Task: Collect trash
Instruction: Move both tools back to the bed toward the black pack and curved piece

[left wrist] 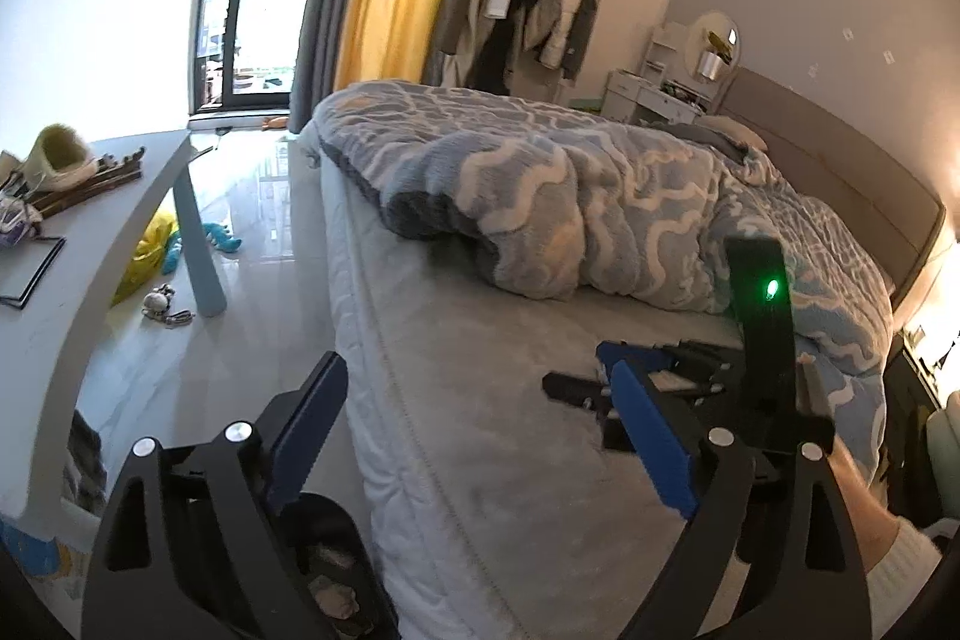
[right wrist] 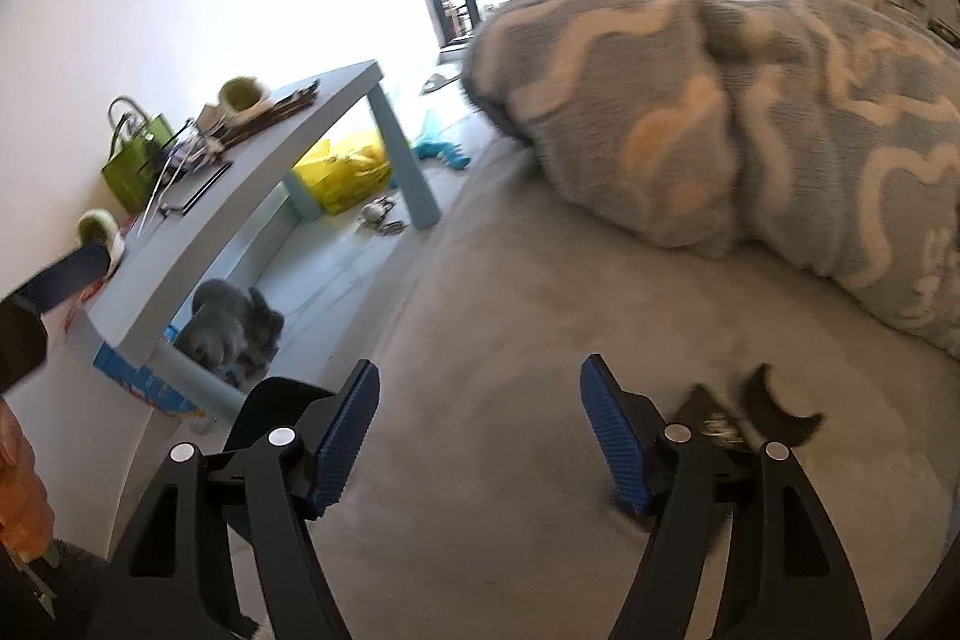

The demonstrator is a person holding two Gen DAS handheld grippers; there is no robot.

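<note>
**Looking for trash from the bed**

Hovering low over the bed (right wrist: 510,520), the right gripper (right wrist: 480,436) has its blue pads spread wide apart and holds nothing; the left gripper (left wrist: 480,430) is spread apart too and is just as empty, hanging over the bed's edge with the floor (left wrist: 252,232) below it; the left view also shows the right gripper lying close over the mattress.

Just past the claws there is only bare grey sheet; then the fluffy blue blanket (right wrist: 750,130) piled in a heap; no trash shows on the bed.

Farther off, on the floor under the light blue table (right wrist: 288,160), sits a yellow plastic bag (right wrist: 348,172), and near the table leg lies a small grey jumble (right wrist: 378,214), too small to name; these look like the trash, but I cannot be sure; a grey furry lump (right wrist: 234,334) sits under the near end of the table.

Things could go wrong from here; both claws are well apart from the floor things, so a long reach could bump the table leg; the thin bag could slip or tear if pinched at a loose bit; a toy could get grabbed by mistake.
</note>
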